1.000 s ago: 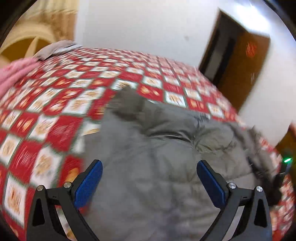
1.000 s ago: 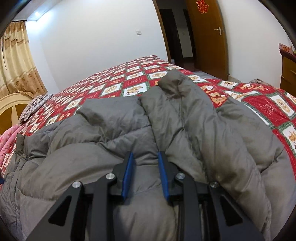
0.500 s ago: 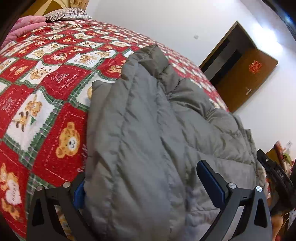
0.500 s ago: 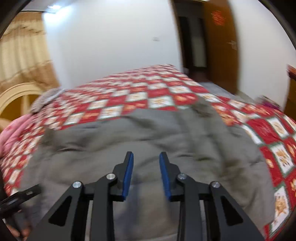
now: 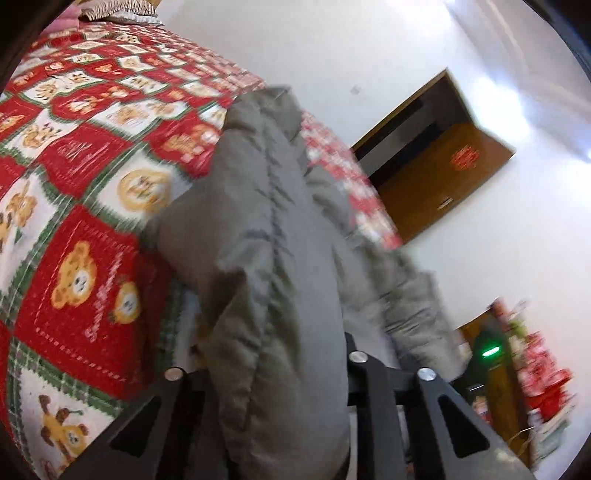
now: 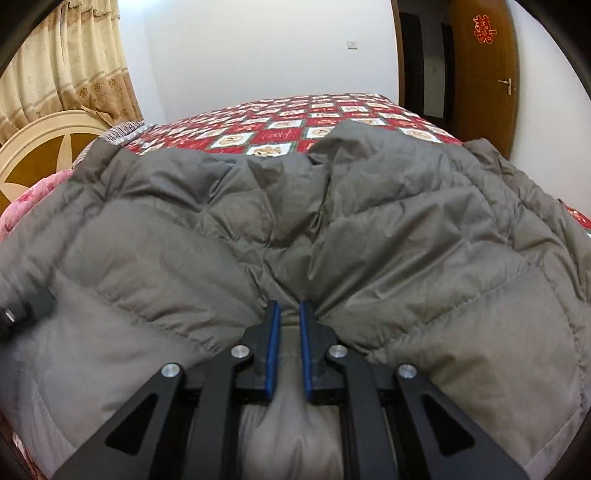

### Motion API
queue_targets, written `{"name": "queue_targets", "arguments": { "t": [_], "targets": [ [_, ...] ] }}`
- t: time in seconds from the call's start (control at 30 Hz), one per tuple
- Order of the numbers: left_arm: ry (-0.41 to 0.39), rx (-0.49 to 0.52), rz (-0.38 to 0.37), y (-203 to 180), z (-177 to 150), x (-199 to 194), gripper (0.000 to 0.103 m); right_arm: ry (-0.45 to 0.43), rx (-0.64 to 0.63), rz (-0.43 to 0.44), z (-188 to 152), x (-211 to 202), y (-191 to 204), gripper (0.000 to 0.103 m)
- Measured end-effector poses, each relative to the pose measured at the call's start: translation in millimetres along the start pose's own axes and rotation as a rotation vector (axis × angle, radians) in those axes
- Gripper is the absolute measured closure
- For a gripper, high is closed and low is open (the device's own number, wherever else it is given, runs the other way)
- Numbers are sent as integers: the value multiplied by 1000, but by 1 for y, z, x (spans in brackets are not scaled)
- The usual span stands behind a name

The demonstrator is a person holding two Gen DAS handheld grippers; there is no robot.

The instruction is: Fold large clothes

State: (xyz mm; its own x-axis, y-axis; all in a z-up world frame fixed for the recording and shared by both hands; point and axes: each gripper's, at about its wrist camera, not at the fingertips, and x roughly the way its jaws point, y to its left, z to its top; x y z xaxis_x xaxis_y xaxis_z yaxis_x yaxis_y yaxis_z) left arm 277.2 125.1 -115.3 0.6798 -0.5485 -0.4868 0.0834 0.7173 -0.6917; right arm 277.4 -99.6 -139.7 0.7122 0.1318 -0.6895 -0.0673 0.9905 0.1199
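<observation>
Wooden door (image 6: 484, 74): red double-happiness (囍) paper-cut sign (image 6: 486, 23), legible in right wrist view; blurred in left. Red quilt (image 5: 92, 280): script on bear squares, too blurred to read.

left claw (image 5: 275, 354): clamped on fabric | right claw (image 6: 287, 314): pinching fabric
</observation>
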Motion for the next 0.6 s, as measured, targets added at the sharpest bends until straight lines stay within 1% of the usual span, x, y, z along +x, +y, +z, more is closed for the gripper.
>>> {"name": "queue_targets", "arguments": {
  "t": [0.03,0.1,0.2,0.27,0.37,0.4,0.47,0.5,0.57,0.6],
  "targets": [
    [-11,4,-31,-5,3,-6,89,4,9,1,-1,-1,1,92],
    [-27,38,-70,-21,8,-18,91,21,71,27,2,1,-1,92],
    [-38,70,-104,-38,12,-30,91,46,172,81,2,0,0,92],
    [-52,96,-116,-48,16,-42,92,64,217,119,0,-1,6,92],
    [-90,143,-117,-62,24,-65,92,113,299,264,-5,2,31,92],
    [-98,164,-107,-65,28,-69,92,142,323,337,-8,6,46,92],
    [-118,229,-54,-74,33,-77,91,185,344,443,-11,13,71,92],
    [-123,269,-21,-81,33,-81,91,217,362,527,-13,19,87,92],
    [-128,322,50,-88,35,-78,91,268,370,621,-13,26,105,93],
    [-131,349,85,-94,34,-79,91,292,359,648,-11,26,111,93]
  ]
}}
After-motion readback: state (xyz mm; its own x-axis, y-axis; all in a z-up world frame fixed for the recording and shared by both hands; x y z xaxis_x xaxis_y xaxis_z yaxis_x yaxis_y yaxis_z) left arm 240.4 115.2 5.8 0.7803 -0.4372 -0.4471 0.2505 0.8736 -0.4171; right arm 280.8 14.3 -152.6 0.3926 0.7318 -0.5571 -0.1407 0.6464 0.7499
